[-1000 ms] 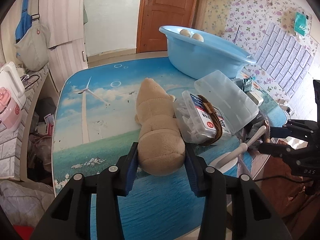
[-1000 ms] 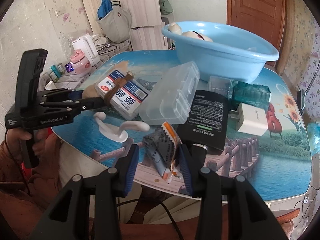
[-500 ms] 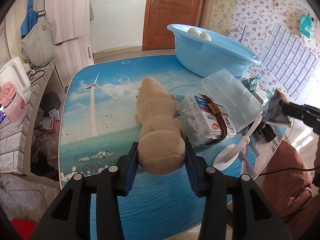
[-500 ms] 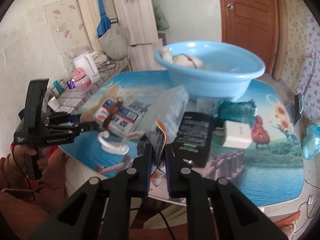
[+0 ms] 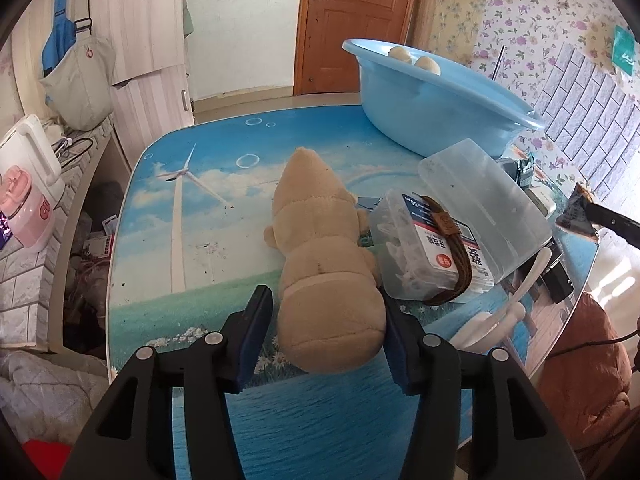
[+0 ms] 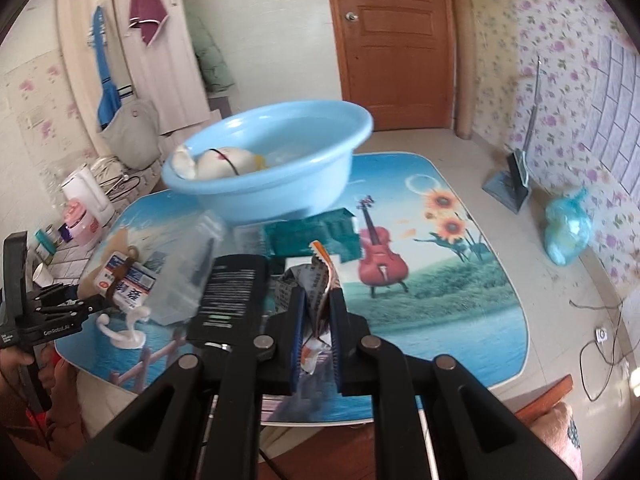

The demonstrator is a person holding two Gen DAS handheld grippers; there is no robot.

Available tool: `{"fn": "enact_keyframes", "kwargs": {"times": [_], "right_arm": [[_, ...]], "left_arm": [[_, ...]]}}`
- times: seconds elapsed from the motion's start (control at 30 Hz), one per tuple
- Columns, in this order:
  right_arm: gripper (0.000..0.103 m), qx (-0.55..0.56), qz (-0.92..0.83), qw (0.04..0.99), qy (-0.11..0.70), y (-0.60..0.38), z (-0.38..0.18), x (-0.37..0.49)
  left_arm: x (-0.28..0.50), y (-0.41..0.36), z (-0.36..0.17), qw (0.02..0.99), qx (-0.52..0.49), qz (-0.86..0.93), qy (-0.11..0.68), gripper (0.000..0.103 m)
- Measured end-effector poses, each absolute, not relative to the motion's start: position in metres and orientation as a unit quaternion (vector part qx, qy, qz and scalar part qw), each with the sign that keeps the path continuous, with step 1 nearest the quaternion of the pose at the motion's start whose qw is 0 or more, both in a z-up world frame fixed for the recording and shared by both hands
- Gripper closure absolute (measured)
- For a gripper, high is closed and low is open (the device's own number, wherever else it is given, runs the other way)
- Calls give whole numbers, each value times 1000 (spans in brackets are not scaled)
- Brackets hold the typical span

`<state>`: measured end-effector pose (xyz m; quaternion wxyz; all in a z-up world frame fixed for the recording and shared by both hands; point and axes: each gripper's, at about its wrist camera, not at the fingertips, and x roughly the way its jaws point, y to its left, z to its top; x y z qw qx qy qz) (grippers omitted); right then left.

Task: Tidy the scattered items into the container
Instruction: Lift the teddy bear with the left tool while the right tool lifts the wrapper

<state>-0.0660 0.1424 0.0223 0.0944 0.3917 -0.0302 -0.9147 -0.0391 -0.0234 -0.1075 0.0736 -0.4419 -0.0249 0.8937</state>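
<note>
The right claw is clamped on a crumpled wrapper, lifted above the surface. The left claw is opening around the plush toy, near the blue basin.

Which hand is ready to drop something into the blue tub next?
The right one, probably. The right gripper is shut on a crumpled wrapper, lifted and facing the blue basin. The left gripper is opening around the plush toy on the table.
</note>
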Motion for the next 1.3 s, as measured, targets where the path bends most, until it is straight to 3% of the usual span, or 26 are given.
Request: {"fn": "enact_keyframes", "kwargs": {"times": [0.07,0.43,0.8,1.13,1.3], "right_arm": [[91,397,-913,90,-27,143,17,-68],[90,422,-900,102,-25,139,-4,-72],[70,439,-892,108,-6,129,-13,-76],[69,444,-889,109,2,124,-16,-79],[69,441,-891,109,7,122,-17,-81]], "left_arm": [[-36,-22,-105,78,-434,897,-25,60],[-36,-35,-101,60,-436,898,-31,60],[-37,-34,-105,61,-440,895,-30,59],[-41,-29,-109,57,-442,895,-17,54],[-41,-29,-109,55,-439,896,-18,56]]}}
